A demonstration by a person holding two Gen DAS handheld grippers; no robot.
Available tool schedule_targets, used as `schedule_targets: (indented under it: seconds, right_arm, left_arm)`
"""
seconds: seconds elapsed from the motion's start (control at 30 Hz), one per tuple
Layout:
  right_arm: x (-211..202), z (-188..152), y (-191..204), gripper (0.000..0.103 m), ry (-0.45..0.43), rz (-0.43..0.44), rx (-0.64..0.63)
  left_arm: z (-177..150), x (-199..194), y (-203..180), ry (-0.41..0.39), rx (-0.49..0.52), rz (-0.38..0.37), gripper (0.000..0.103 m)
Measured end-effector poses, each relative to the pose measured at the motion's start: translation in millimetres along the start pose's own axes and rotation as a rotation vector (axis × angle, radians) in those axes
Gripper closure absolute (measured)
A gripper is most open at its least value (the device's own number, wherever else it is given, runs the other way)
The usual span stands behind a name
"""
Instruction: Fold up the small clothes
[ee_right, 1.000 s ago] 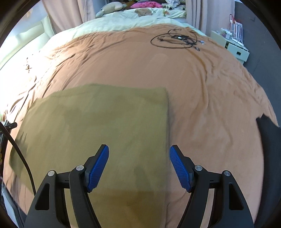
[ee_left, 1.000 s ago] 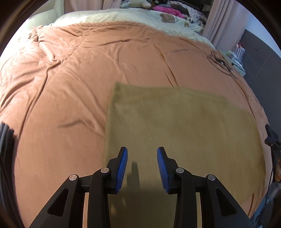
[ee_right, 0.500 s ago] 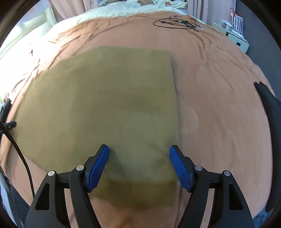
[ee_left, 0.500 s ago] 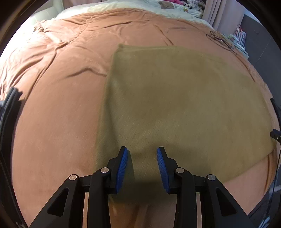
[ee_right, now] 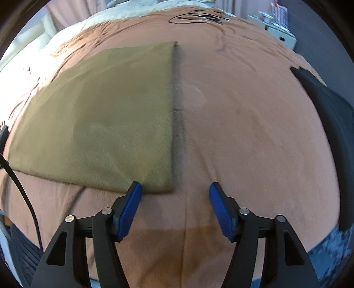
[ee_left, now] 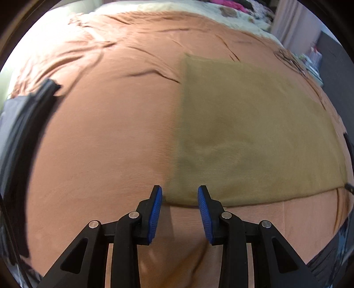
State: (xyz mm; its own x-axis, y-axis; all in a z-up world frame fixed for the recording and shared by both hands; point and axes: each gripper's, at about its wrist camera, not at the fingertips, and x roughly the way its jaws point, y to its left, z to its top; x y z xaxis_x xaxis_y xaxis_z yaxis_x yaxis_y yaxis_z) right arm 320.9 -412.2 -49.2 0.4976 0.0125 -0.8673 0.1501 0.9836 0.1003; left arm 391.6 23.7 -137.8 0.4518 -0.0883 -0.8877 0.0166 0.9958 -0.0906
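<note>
An olive-brown cloth (ee_left: pixel 247 133) lies flat as a rectangle on the orange-brown bedspread (ee_left: pixel 106 137). My left gripper (ee_left: pixel 179 196) hovers over the cloth's near left corner, which shows between its blue pads (ee_left: pixel 156 208); the pads stand apart and do not press on it. The right wrist view has the same cloth (ee_right: pixel 106 115) at the left. My right gripper (ee_right: pixel 175 189) hangs over the near right corner with its jaws closing. That corner lies below the gap, and the pads (ee_right: pixel 130 206) are still wide apart.
A dark garment (ee_left: pixel 24 141) lies at the left edge of the bedspread, and another dark garment (ee_right: pixel 327 106) at the right. A coil of black cable (ee_right: pixel 199 16) rests at the far side. A white drawer unit (ee_right: pixel 281 33) stands beyond the bed.
Both grippers have drawn back from over the middle of the cloth to its near corners and sunk a little. The right jaws have narrowed.
</note>
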Motion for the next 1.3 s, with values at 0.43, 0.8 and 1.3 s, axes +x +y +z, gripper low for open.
schedule_targets:
  seconds: [0.43, 0.8, 1.3]
  right_arm:
    - [-25, -38, -38, 0.05, -0.043, 0.364, 0.293]
    - [12, -42, -79, 0.05, -0.035, 0.515, 0.484]
    - [45, -51, -90, 0.07, -0.082, 0.594, 0.62]
  left_arm:
    - [-9, -6, 29, 0.002, -0.23, -0.219, 0.066]
    - [-16, 25, 43, 0.06, -0.366, -0.335, 0.066]
    - [-21, 29, 49, 0.046, -0.439, -0.427, 0.071]
